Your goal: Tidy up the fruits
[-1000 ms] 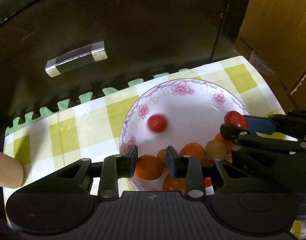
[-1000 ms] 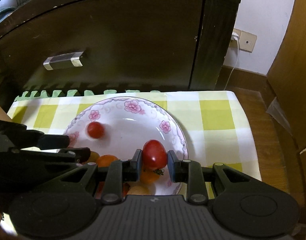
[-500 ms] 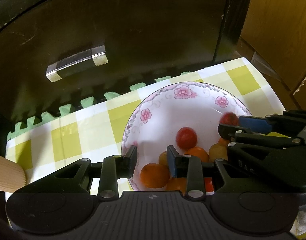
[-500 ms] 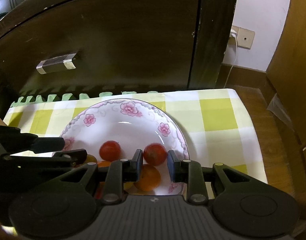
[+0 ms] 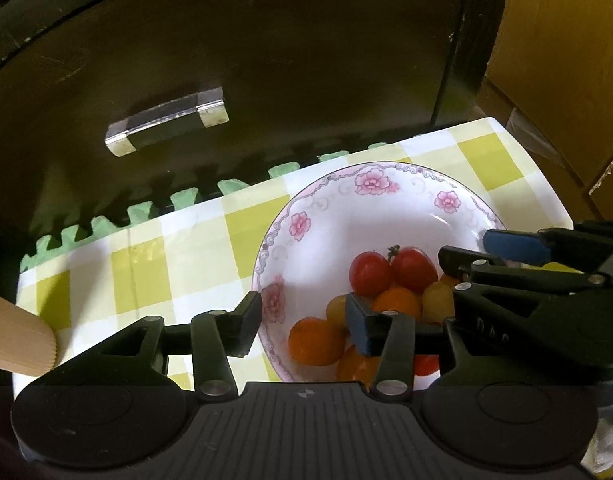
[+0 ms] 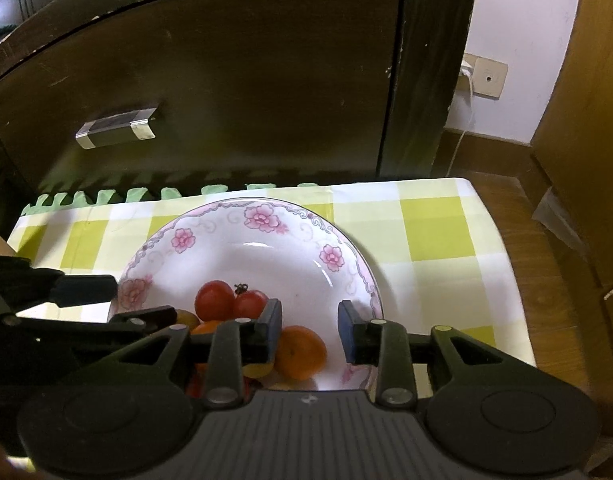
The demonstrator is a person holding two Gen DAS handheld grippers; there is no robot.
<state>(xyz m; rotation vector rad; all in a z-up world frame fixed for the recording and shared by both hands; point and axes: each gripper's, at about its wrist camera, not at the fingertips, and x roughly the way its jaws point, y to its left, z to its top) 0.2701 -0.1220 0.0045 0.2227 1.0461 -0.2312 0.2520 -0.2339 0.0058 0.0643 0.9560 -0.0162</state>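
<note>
Jaws on both grippers stand spread and hold nothing: the left gripper and the right gripper hover side by side over the near rim of one flowered plate. Two red tomatoes touch atop several orange and yellow fruits on the checked worktop.
</note>
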